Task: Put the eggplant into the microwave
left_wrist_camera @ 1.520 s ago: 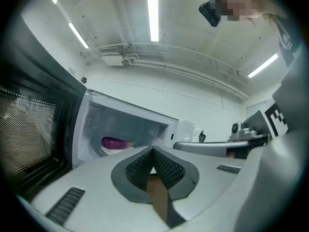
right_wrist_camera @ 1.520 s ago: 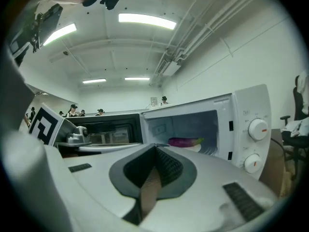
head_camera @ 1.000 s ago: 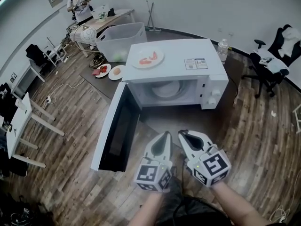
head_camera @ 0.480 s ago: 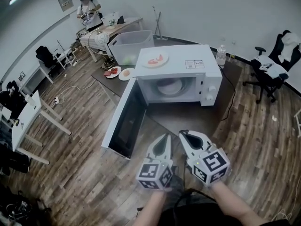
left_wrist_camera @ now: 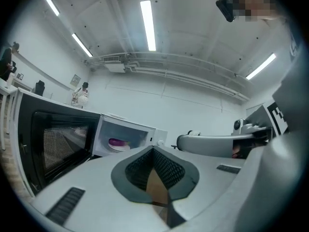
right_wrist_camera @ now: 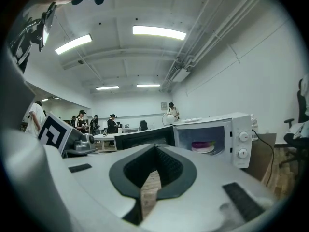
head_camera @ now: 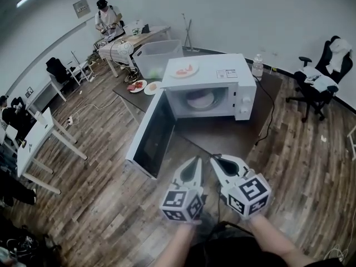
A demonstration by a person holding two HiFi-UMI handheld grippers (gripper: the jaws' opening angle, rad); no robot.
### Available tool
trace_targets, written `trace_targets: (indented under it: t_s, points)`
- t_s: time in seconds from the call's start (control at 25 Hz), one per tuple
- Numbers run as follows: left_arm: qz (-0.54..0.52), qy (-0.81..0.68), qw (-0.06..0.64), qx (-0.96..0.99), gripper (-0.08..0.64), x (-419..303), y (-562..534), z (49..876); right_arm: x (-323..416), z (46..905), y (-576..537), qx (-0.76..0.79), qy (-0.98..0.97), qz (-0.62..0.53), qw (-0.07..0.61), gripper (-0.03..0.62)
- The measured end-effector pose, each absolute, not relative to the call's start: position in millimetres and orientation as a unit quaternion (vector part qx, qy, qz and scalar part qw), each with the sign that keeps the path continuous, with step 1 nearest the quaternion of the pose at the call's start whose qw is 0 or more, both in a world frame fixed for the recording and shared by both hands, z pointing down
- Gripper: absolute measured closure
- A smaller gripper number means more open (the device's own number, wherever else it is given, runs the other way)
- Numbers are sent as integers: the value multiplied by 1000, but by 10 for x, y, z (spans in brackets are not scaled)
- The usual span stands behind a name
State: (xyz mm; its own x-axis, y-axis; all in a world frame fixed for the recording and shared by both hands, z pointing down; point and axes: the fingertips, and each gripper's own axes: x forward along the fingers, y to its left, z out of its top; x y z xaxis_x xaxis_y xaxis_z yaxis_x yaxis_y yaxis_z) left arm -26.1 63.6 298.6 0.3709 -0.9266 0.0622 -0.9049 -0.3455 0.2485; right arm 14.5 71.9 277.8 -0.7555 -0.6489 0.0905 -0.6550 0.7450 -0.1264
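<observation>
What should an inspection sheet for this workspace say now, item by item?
Surface: dark table, bare in front of the microwave.
Job's things: microwave door open; eggplant on a plate inside.
Clutter: food plate on the microwave; bottle beside it; two plates at the table's far left; bin behind.
Grippers: left gripper shut, empty; right gripper shut, empty.
Cables: cable runs across the table right of the microwave.
Surroundings: wood floor, chair, person at a far desk.
</observation>
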Motion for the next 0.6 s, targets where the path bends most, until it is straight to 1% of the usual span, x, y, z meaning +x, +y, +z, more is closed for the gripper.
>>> trace_targets:
  t_s: [0.36, 0.6]
  points:
    - [-55, -514, 123, 847, 560, -375, 755, 2905, 74, 2756, 840, 386, -918, 87, 16, 592]
    - [-40, -491, 152, 857, 560, -576, 1002, 3096, -17, 2871, 1025, 423, -899, 117, 14, 592]
